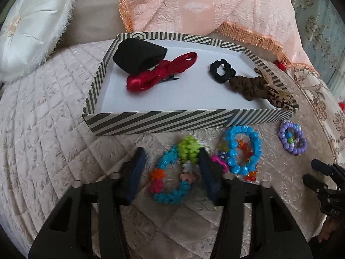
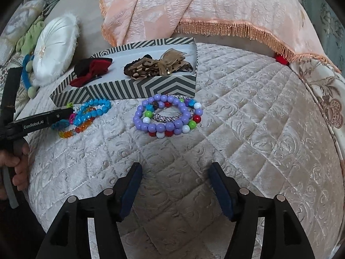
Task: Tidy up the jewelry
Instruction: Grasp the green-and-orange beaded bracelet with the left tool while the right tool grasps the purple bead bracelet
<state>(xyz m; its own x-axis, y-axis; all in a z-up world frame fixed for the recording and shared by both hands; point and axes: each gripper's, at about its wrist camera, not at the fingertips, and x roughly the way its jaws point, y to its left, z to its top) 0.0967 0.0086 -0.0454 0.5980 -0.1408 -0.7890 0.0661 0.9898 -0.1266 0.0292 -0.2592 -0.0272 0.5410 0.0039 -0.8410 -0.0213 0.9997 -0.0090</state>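
Left gripper (image 1: 170, 168), jaws wide, straddles turquoise coiled bracelet (image 1: 170, 185) on the quilted cover, just before striped cardboard tray (image 1: 194, 120); right gripper (image 2: 174, 185), also wide, lies farther off.

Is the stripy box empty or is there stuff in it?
Not empty. The striped box holds a red bow clip, a black scrunchie, a brown scrunchie and a black cloth piece, with bare white floor between them.
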